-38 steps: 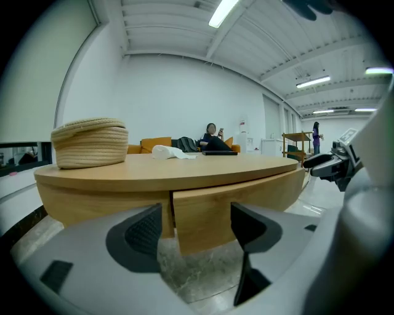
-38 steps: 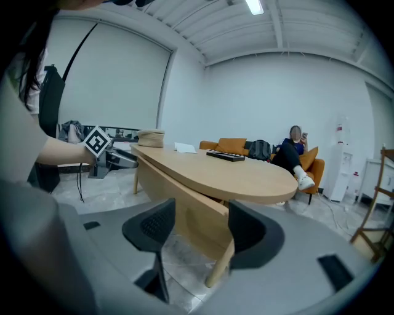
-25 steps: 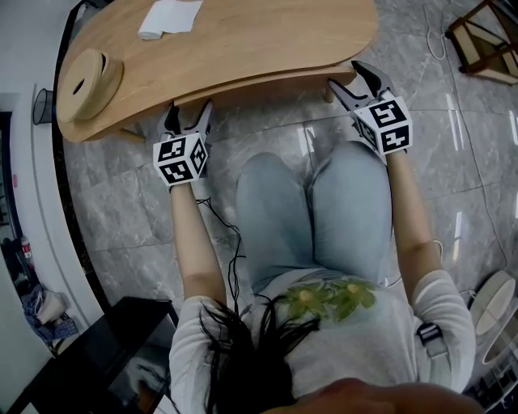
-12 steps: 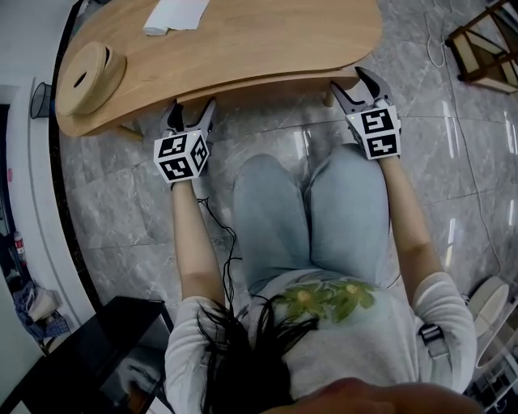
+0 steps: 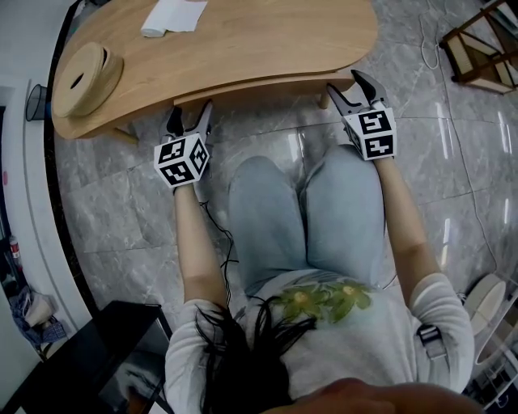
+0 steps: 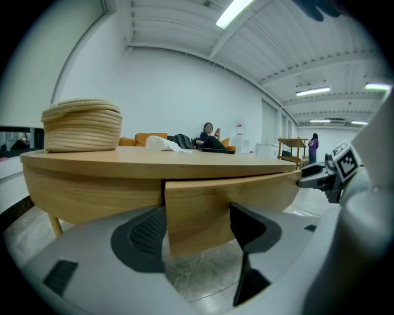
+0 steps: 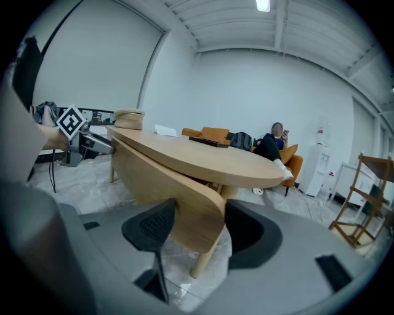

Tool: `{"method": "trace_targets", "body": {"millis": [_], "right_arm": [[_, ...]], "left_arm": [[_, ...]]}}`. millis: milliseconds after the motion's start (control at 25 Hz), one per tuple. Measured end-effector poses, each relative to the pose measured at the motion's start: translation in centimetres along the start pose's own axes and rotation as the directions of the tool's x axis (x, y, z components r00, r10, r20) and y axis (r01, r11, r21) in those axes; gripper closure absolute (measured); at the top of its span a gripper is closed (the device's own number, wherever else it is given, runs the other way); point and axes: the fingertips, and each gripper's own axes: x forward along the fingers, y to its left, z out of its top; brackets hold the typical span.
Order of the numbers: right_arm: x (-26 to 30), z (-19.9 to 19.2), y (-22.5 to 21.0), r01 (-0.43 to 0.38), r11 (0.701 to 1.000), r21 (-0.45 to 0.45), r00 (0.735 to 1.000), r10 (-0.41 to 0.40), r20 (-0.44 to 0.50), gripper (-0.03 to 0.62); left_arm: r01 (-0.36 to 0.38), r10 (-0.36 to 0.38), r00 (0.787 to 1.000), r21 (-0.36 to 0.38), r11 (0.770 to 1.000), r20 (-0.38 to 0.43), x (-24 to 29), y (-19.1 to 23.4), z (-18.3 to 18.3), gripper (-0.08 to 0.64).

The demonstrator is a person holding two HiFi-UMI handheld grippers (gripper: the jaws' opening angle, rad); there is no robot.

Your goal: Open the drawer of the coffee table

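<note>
**Both grippers at drawer front, jaws wide, drawer part-way out**

Head view: person sits on grey marble-tile floor (image 5: 113, 202) in front of oval wooden coffee table (image 5: 259, 40), knees under its near edge. Drawer (image 5: 267, 86) is in the near side of the table, just under the top. Its curved wood front stands a little out from the tabletop rim, so it's partly open.

L gripper (image 5: 190, 115) is at the drawer front's left end, R gripper (image 5: 344, 83) at its right end, both pointing at the table, marker cubes toward the person.

L gripper view: jaws spread wide, not clamped. Left end of the drawer front fills the gap between them; the ribbed pad (image 6: 146, 234) sits beside the panel's end edge and the other jaw overlaps the panel face. Can't tell if either touches the wood.

R gripper view: jaws also wide apart, with the drawer front's rounded right end between them and a table leg behind it. Contact w/ the panel not clear here either.

On the tabletop: round woven lidded basket (image 5: 85, 79) at the left end, white folded cloth (image 5: 171, 16) near the far edge. Wooden rack (image 5: 486, 44) stands on the floor well off to the right.
</note>
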Motion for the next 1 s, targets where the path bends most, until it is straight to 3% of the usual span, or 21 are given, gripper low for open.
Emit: {"method": "trace_targets", "body": {"millis": [1000], "right_arm": [[-0.70,-0.05,0.00,0.000,0.999,0.038,1.000,0.000,-0.002,0.327]], "left_arm": [[-0.032,0.033,0.999,-0.053,0.998,0.026,-0.80,-0.46,-0.49,0.224]]}}
